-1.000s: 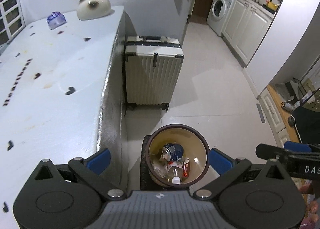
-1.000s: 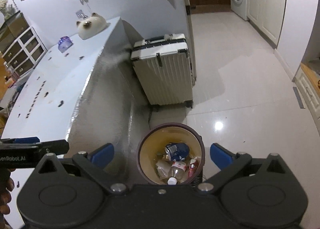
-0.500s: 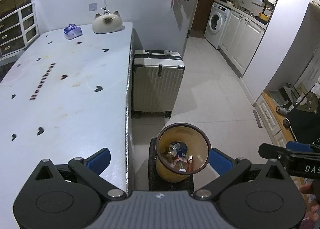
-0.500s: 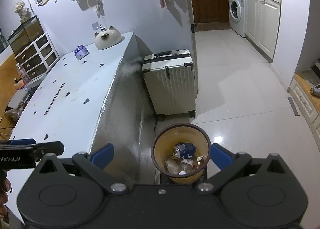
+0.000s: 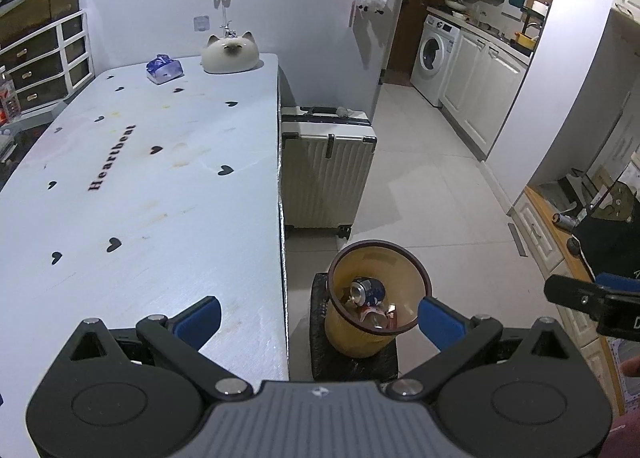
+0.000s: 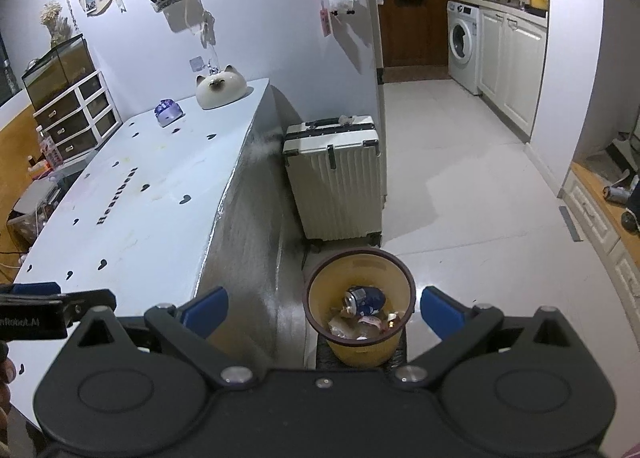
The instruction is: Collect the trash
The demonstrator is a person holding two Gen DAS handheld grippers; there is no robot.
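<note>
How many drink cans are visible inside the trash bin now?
1: a blue can lies on its side on top of the other trash in the yellow bin. More cans may be hidden below it.

Dim bluish indoor light, sharp focus; fisheye bends edges (corners black); soft wall shadows.

One bin [image 6: 358,310] stands on the floor, and in it lie one blue can [image 6: 366,300] and several crumpled wrappers too jumbled to count; one suitcase [image 6: 334,183] stands nearby. On the table [image 5: 140,193] sit one cat-shaped ornament [image 5: 229,54] and one blue tissue pack [image 5: 164,69]; one washing machine [image 5: 432,57] shows in the kitchen; two tools, the left tool [image 5: 316,322] and the right tool [image 6: 323,312], each with two blue-tipped fingers.
</note>
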